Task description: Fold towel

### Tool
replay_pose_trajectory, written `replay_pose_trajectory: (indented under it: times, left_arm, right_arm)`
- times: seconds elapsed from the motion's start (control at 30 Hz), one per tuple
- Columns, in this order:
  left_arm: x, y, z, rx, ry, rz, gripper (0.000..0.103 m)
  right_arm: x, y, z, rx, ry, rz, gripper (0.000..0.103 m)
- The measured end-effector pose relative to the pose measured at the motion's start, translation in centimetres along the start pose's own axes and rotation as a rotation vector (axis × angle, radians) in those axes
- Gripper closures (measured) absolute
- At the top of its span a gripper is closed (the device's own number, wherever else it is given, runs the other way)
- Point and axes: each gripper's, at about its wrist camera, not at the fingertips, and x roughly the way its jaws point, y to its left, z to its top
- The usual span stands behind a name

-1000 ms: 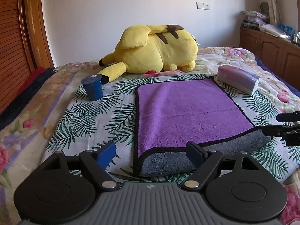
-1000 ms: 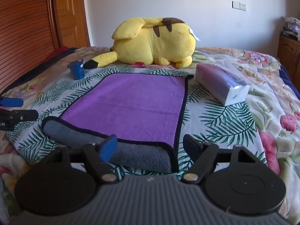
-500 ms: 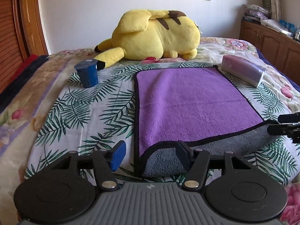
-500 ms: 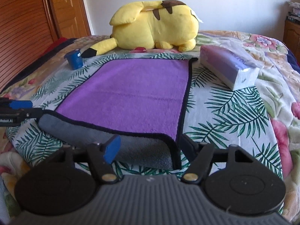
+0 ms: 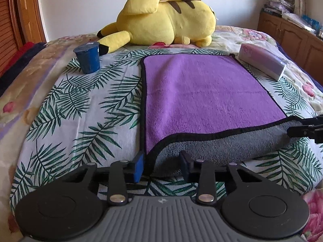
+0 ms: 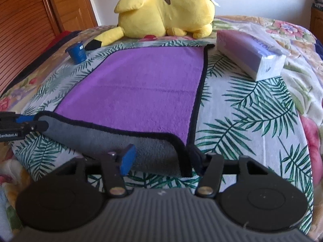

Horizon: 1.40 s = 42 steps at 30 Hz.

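A purple towel point(image 5: 203, 92) with black trim and a grey underside lies flat on the leaf-print bedspread; its near edge is curled up, showing grey point(image 5: 218, 151). It also shows in the right wrist view point(image 6: 139, 88). My left gripper point(image 5: 161, 165) is open, its fingers on either side of the towel's near left corner. My right gripper point(image 6: 161, 157) is open, its fingers on either side of the near right corner point(image 6: 181, 151). Each gripper shows at the edge of the other view.
A yellow plush toy point(image 5: 165, 18) lies beyond the towel. A blue cup point(image 5: 87, 57) stands at the far left, and a purple tissue pack point(image 5: 262, 64) lies at the far right. Wooden cabinets point(image 5: 292, 34) stand at the right, and a wooden door point(image 6: 66, 2) at the left.
Both grippers have moved forward and down to the towel's near corners. Their jaws have narrowed around the curled grey edge but remain open.
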Motion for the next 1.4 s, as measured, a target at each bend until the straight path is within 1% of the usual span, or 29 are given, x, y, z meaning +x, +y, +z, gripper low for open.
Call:
replay_pose_trajectory:
  times: [0.07, 0.2, 0.3, 0.37, 0.47, 0.53, 0.63, 0.8, 1.1, 1.4]
  left_arm:
    - [0.0, 0.0, -0.1, 0.0, 0.003, 0.001, 0.069]
    - [-0.1, 0.0, -0.2, 0.009, 0.002, 0.013, 0.077]
    - [-0.2, 0.0, -0.1, 0.013, -0.003, 0.014, 0.084]
    - [-0.2, -0.1, -0.1, 0.017, -0.005, 0.013, 0.086]
    - [-0.2, -0.2, -0.2, 0.025, -0.006, 0.009, 0.089]
    - [-0.1, -0.3, -0.3, 0.029, -0.008, 0.007, 0.091]
    - [-0.2, -0.3, -0.3, 0.029, -0.012, 0.004, 0.094]
    - [-0.6, -0.3, 0.0, 0.028, -0.036, -0.001, 0.097]
    - [-2.6, -1.0, 0.9, 0.032, -0.122, -0.016, 0.097]
    - [-2.9, -1.1, 1.1, 0.036, -0.149, -0.016, 0.097]
  right_arm:
    - [0.0, -0.1, 0.1, 0.0, 0.008, -0.003, 0.051]
    - [-0.2, -0.3, 0.3, -0.001, 0.024, 0.006, 0.056]
    - [-0.3, -0.3, 0.3, -0.012, 0.035, 0.006, 0.064]
    - [-0.3, -0.4, 0.3, -0.018, 0.044, 0.0, 0.074]
    - [-0.1, -0.5, 0.2, -0.026, 0.058, -0.005, 0.081]
    - [-0.1, -0.5, 0.2, -0.029, 0.057, -0.007, 0.083]
    - [-0.1, -0.6, 0.2, -0.032, 0.052, -0.001, 0.098]
    - [-0.2, -0.6, 0.2, -0.035, 0.035, -0.001, 0.099]
    - [-1.0, -1.0, 0.7, -0.018, -0.038, -0.001, 0.099]
    - [-1.3, -1.3, 0.8, -0.007, -0.086, -0.002, 0.099]
